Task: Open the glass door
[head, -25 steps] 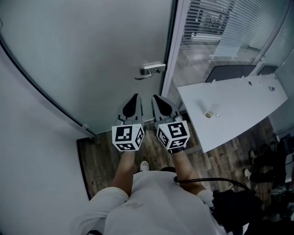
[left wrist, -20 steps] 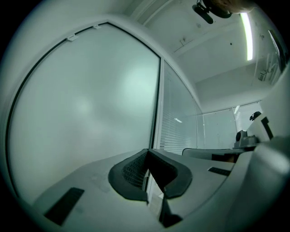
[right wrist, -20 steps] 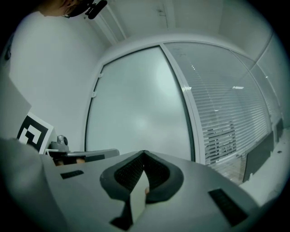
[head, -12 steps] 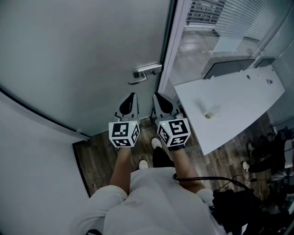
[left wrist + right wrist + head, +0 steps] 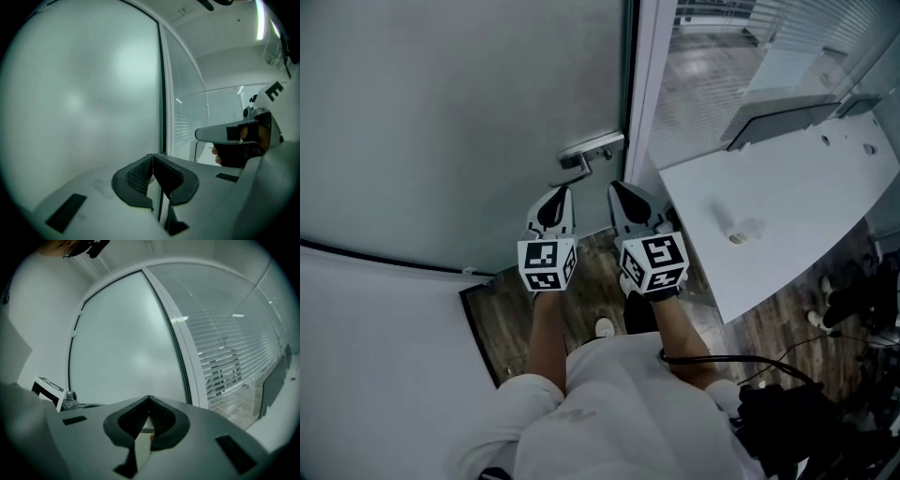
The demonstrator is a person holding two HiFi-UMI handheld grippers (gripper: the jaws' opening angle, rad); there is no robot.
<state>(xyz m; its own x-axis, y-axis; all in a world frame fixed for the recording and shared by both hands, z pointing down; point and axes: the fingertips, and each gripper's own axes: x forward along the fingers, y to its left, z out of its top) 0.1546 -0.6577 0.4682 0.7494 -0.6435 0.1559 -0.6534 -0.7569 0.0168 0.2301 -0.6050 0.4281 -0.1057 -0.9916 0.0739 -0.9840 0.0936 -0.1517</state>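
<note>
left gripper (image 5: 553,199) and right gripper (image 5: 625,201) each have jaws pressed together on nothing, side by side, tips just short of the lever handle (image 5: 589,151) on the frosted glass door (image 5: 459,112). the door frame (image 5: 645,84) stands just right of the handle, and a white desk (image 5: 769,216) edge crowds the right gripper. only the head view shows the handle clearly; the right gripper view shows blinds (image 5: 225,357)

you hold two grippers, left gripper (image 5: 557,191) and right gripper (image 5: 616,187). you face one glass door (image 5: 469,112) with one handle (image 5: 586,153), plus one white table (image 5: 787,187) bearing one small object (image 5: 738,232).
</note>
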